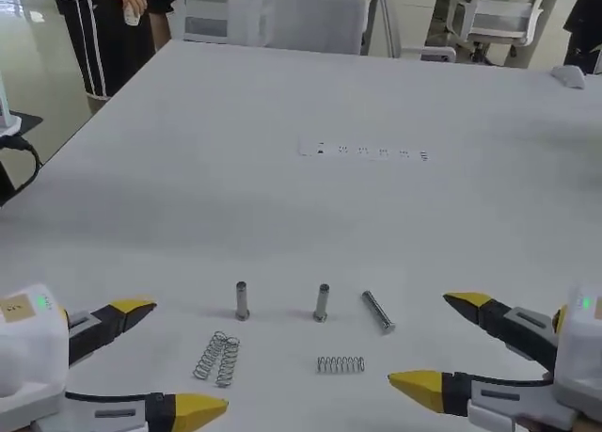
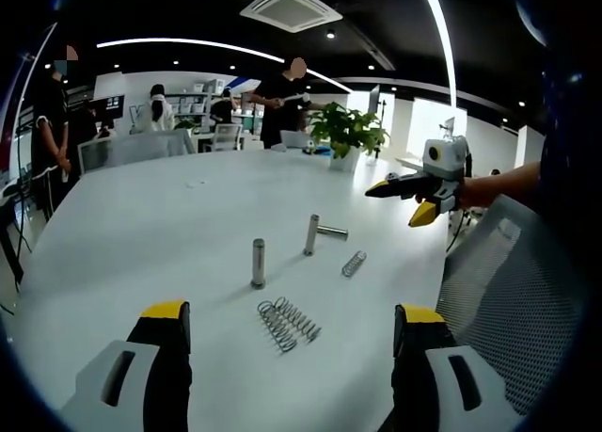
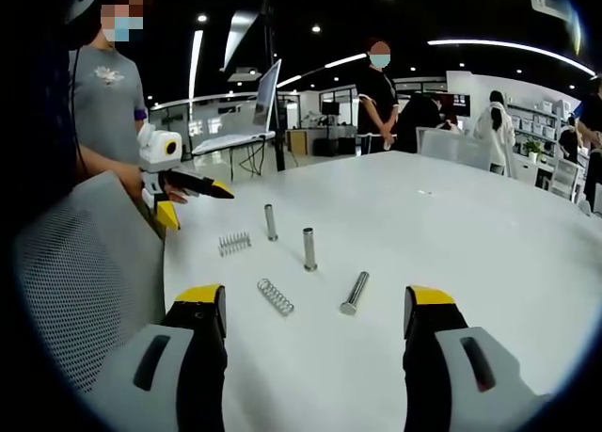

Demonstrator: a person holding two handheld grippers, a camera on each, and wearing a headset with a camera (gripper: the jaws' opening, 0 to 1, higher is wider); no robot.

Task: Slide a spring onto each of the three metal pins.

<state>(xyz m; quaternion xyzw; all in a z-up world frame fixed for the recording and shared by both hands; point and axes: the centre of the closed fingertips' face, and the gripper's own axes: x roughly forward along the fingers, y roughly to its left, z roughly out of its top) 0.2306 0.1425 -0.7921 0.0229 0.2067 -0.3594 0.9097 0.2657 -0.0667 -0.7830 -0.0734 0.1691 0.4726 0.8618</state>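
Lone spring [image 1: 340, 363] lies crosswise at nine o'clock from my right gripper [image 1: 433, 343], nearer than my left gripper [image 1: 177, 357]; both jaw pairs wide, empty.

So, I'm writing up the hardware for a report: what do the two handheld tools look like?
The left tool and right tool match: two tapering jaws, black and pale grey, each ending in a yellow tip, on a white housing with a small green light.
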